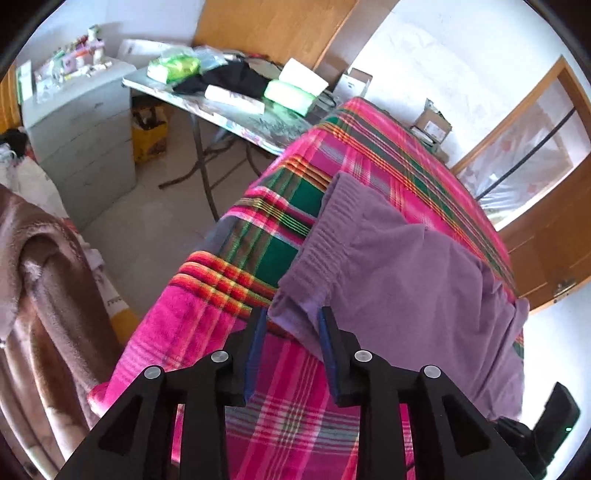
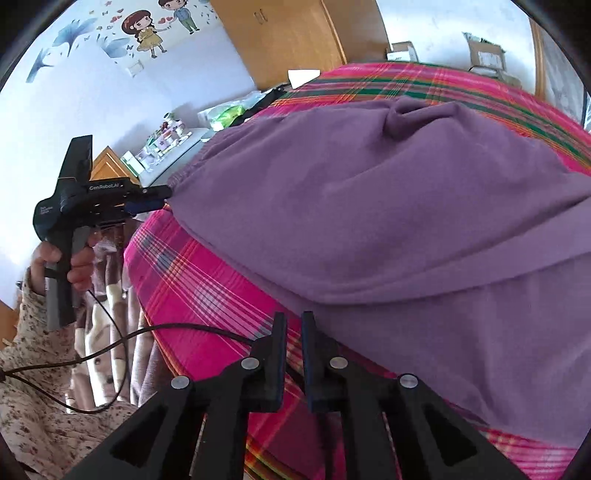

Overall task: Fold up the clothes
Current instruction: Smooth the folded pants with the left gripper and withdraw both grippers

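Covering most of both views is a plaid blanket (image 1: 207, 325) — hot pink with green, orange and yellow stripes, plush and slightly fuzzy — spread over a raised surface whose own shape is hidden beneath it. On it lies the purple garment (image 2: 388, 221), a soft, matte knit folded into a broad rounded slab, with a ribbed, gathered waistband (image 1: 325, 243) along the edge that faces the left-wrist camera. The right-wrist view shows its smooth top with one small pucker near the far edge; the far end is cut off by the lens rim.

Beyond the blanket, only the left-wrist view shows a folding bench (image 1: 236, 118) cluttered with packets and dark cloth, a pale grey drawer unit (image 1: 85, 140) and a brown fleecy throw (image 1: 44, 295). Only the right-wrist view shows cartoon wall stickers (image 2: 155, 29), blurred at the edge.

The left tongs (image 1: 291, 317) stand apart, their black fingers lined with blue pads; a corner of the garment's waistband lies between the tips, but the pads do not press it. In the right-wrist view the same tool appears side-on, gripped by a hand (image 2: 62, 258) in a floral sleeve. The right tongs (image 2: 293, 321) show a narrow gap, empty, poised over the blanket just beside the garment's near edge.
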Demonstrator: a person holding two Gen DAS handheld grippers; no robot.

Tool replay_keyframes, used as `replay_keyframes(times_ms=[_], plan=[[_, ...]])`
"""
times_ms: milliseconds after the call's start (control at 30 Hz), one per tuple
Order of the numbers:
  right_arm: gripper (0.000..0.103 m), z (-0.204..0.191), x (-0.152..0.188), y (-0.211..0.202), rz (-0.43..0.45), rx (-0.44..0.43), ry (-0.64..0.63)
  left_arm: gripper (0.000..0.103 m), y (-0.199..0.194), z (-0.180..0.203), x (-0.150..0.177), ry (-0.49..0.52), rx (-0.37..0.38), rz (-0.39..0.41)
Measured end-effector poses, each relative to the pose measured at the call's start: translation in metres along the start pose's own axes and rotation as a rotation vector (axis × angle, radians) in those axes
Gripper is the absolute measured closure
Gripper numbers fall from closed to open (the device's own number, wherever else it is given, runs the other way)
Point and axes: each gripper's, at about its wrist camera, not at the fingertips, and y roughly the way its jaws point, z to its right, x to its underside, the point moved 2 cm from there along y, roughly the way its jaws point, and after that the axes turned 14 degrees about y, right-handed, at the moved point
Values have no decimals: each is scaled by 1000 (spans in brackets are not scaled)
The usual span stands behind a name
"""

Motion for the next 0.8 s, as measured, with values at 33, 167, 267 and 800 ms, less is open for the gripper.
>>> replay_keyframes(times_ms=[33,167,267,800], plan=[[94,1,1,-6,15,-10,7,73,-5,2,1,11,-22,9],[94,12,3,-42,110,-6,41,73,-23,13,2,37,-10,55],[94,31,5,-76,184,47,86,73,-37,27,3,71,7,94],[94,141,52,-247,398,567,291,73,-2,199,9,541,244,54]])
